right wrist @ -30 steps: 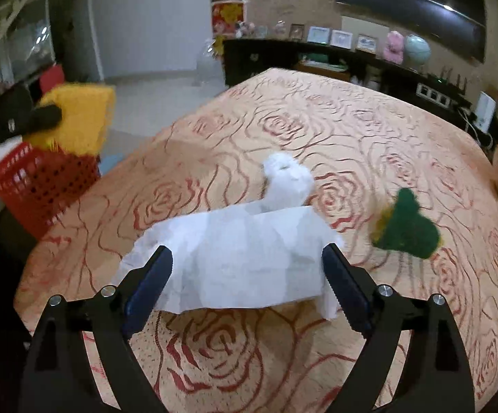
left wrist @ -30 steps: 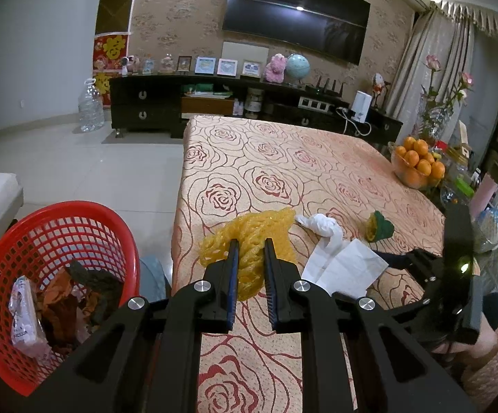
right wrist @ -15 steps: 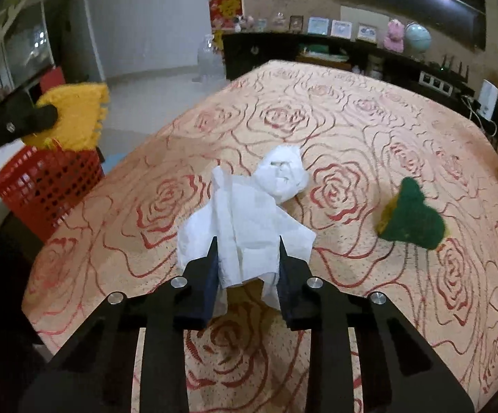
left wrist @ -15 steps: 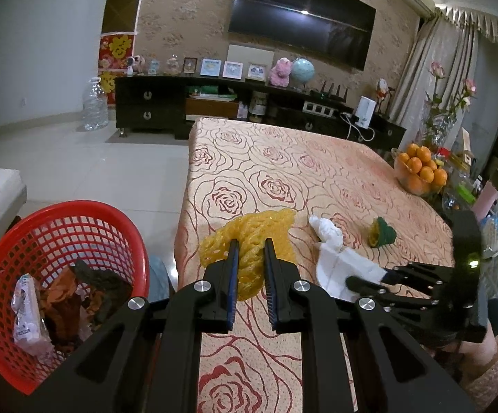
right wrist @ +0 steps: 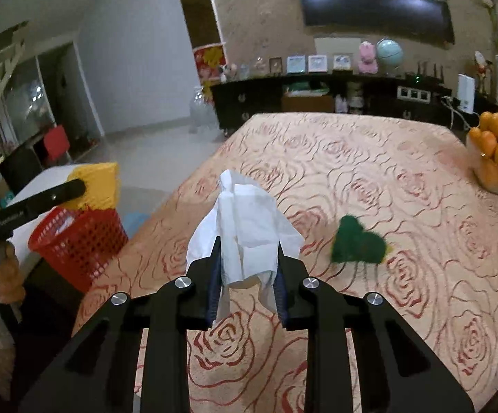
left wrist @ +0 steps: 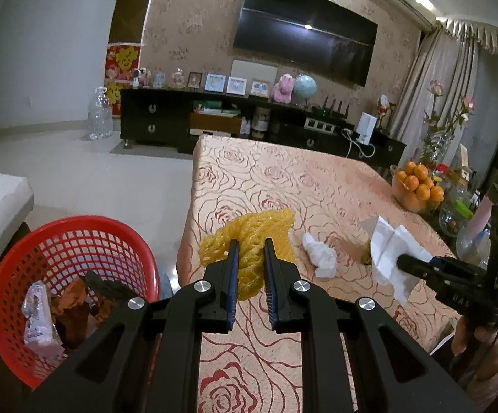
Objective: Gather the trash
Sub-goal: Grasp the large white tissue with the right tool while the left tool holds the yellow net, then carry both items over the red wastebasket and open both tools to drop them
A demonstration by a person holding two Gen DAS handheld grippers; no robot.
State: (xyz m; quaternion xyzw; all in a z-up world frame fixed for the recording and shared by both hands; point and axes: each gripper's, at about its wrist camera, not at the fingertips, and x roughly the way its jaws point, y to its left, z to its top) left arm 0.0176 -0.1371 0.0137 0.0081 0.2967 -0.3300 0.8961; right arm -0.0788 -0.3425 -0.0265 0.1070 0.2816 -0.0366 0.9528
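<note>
Only the left wrist view shows the crumpled tissue (left wrist: 319,256) on the counter (left wrist: 283,186). Left gripper (left wrist: 251,268): fingers clamped on yellow foam net (left wrist: 249,237). Right gripper (right wrist: 247,275): fingers just closed, clamped on white tissue (right wrist: 245,220).

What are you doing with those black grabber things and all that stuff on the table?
A person is clearing rubbish off the table with a grabber in each hand. The left gripper is shut on a yellow foam net, held near the red basket that already has trash in it. The right gripper has just closed its jaws on a white tissue and holds it above the tablecloth. A crumpled tissue and a green scrap lie on the table.
</note>
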